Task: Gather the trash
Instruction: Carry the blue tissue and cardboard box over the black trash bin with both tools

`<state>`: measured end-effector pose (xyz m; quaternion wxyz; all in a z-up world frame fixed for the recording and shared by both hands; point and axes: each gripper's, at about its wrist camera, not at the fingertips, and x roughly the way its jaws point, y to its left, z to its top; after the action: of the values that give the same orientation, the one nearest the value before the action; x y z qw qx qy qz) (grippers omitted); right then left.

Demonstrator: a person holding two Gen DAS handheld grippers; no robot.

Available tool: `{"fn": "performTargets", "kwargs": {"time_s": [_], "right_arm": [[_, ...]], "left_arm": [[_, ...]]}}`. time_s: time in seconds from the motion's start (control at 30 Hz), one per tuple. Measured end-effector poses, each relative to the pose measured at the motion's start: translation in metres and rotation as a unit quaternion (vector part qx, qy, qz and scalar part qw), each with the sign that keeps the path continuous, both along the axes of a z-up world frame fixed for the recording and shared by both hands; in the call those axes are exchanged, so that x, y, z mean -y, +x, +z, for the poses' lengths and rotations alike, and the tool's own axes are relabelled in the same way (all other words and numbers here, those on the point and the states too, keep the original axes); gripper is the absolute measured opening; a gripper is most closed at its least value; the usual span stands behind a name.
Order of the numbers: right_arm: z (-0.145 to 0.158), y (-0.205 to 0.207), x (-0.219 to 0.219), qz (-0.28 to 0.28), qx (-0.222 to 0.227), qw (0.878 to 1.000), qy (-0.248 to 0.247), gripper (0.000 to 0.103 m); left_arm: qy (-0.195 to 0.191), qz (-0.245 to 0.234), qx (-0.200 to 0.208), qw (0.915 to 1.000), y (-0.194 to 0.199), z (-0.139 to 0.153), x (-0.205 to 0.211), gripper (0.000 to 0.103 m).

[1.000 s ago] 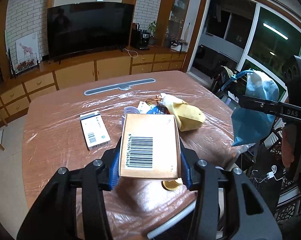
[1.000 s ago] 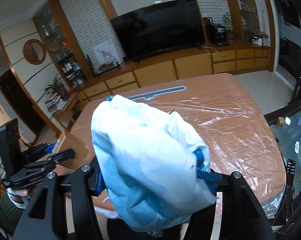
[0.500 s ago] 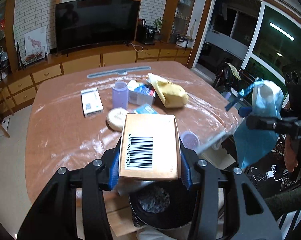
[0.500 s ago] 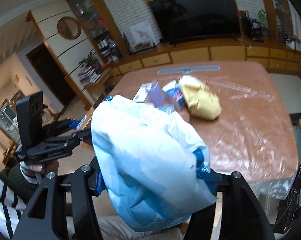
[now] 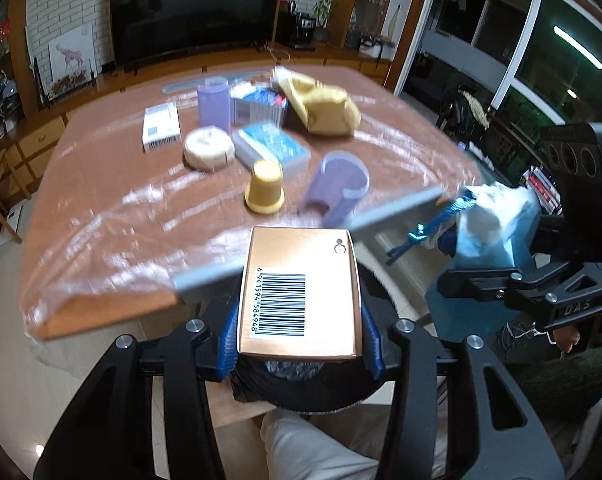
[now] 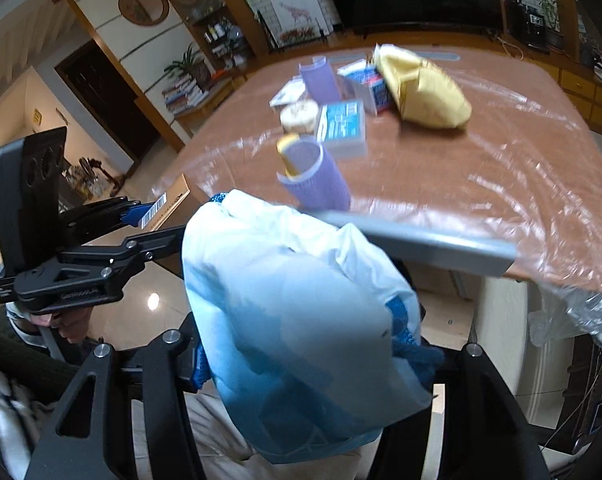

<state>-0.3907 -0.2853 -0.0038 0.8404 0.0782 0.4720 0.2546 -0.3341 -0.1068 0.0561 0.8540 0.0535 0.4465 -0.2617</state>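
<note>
left gripper [image 5: 299, 354] clamps box [image 5: 299, 292], long axis pointing forward.

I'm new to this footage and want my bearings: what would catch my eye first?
The tan barcode box, clamped in the left hand-held gripper just off the table edge above a dark bin. Next, the pale blue bag filling the right hand-held gripper. Behind them, litter is clustered mid-table, notably a yellow bag.
</note>
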Motion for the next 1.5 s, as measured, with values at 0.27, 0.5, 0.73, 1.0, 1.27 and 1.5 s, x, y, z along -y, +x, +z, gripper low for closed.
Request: {"fn": "performTargets", "kwargs": {"time_s": [0.27,0.5,0.73,1.0,1.27,1.5], "right_arm": [[-0.040,0.004,-0.006,0.003,-0.022,0.999,-0.027,0.056],[-0.070,0.017,-0.016,0.000,-0.038,0.998,-0.042,0.056],[-0.088,0.026,-0.019,-0.013,-0.052,0.997,-0.057,0.056],[-0.106,0.036,-0.027,-0.028,-0.061,0.995,-0.068,0.056],[-0.118,0.042,-0.031,-0.039,-0.075,0.994,-0.076,0.056],[-0.128,0.045,-0.036,-0.040,-0.083,0.992,-0.088,0.056]], "left_arm": [[0.038,-0.002,-0.036,0.9986,-0.010,-0.045,0.009,0.049],[0.047,0.006,-0.050,0.9976,-0.006,-0.069,0.009,0.049],[0.061,0.001,-0.055,0.9966,0.000,-0.084,0.014,0.049],[0.080,-0.008,-0.067,0.9946,0.004,-0.103,0.018,0.049],[0.097,-0.016,-0.081,0.9919,0.009,-0.119,0.026,0.049],[0.109,-0.021,-0.092,0.9895,0.013,-0.130,0.034,0.049]]}}
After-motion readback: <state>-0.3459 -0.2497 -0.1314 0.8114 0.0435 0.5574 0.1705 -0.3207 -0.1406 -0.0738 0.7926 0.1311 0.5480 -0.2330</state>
